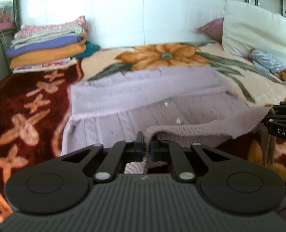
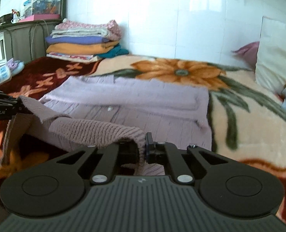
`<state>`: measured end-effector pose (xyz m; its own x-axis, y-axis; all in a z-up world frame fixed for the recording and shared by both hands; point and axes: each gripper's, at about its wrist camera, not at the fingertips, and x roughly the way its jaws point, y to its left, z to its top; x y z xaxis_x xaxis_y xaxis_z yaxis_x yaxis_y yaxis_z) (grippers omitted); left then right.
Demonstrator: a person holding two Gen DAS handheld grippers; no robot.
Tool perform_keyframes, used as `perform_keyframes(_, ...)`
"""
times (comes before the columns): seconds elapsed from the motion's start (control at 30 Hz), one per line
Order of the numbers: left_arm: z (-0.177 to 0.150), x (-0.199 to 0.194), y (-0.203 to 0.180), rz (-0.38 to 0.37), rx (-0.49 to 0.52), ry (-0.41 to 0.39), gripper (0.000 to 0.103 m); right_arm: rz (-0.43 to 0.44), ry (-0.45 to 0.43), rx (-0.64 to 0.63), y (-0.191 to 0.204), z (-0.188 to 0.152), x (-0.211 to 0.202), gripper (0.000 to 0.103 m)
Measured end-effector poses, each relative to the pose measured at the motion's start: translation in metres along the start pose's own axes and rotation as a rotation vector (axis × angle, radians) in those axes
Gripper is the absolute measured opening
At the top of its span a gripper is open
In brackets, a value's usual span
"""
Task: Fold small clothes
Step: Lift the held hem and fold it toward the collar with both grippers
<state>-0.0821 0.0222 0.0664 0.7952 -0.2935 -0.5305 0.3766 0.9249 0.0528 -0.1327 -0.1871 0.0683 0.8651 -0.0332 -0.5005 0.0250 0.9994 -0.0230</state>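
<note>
Hem hangs pinched between left tool and right tool, cardigan body lying flat ahead toward the flower.

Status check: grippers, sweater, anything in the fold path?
Left hand-held gripper and right hand-held gripper both shut on lilac sweater hem. Near edge lifted off floral blanket. Fold path clear.

My left gripper is clamped on the near hem of the lilac cardigan, which lies across the middle of the bed. The right gripper pinches the same hem at the bed's right side. A stack of folded clothes sits at the far left corner.
</note>
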Motion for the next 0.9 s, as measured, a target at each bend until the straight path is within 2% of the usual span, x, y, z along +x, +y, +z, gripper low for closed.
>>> perform_keyframes(0.17, 0.016, 0.005, 0.006, 0.003, -0.006, -0.044, 0.009, -0.023, -0.050, 0.003, -0.002, 0.021, 0.010, 0.007)
perform_keyframes(0.47, 0.045, 0.019, 0.016, 0.056, -0.008, -0.128, 0.009, -0.027, -0.150, -0.009, 0.003, 0.067, 0.031, 0.007)
perform_keyframes(0.9, 0.101, 0.051, 0.033, 0.105, -0.053, -0.247, 0.008, -0.086, -0.216, -0.029, 0.003, 0.132, 0.085, 0.007)
